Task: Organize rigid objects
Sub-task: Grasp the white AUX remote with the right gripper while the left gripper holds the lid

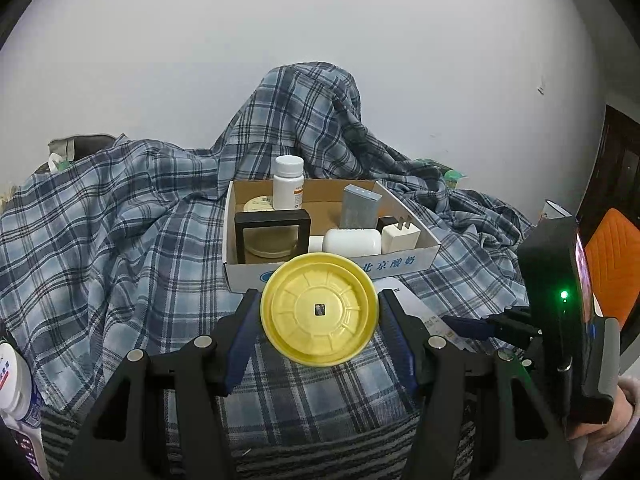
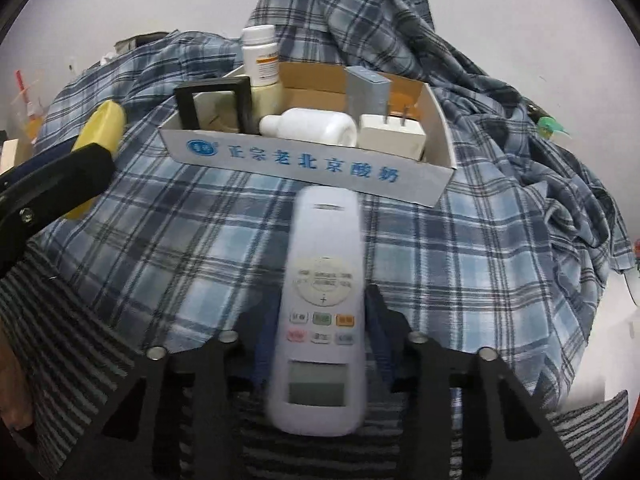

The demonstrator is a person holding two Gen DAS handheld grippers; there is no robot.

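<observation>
Glossy yellow plastic lid, matt cardboard box, plaid cloth

Remote blurred (buttons perhaps unreadable), bottle cropped.

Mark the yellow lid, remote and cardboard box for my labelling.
yellow lid (image 1: 319, 312): left wrist view, its centre.
remote (image 2: 323, 280): right wrist view, button ring.
cardboard box (image 2: 304, 160): right wrist view, printed front wall.

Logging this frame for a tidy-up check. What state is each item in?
Round yellow plastic lid: held by left hand-held gripper.
White remote control: held by right hand-held gripper.
Open cardboard box: partly filled.
White pill bottle: upright, capped.
White plastic bottle: lying down.
</observation>
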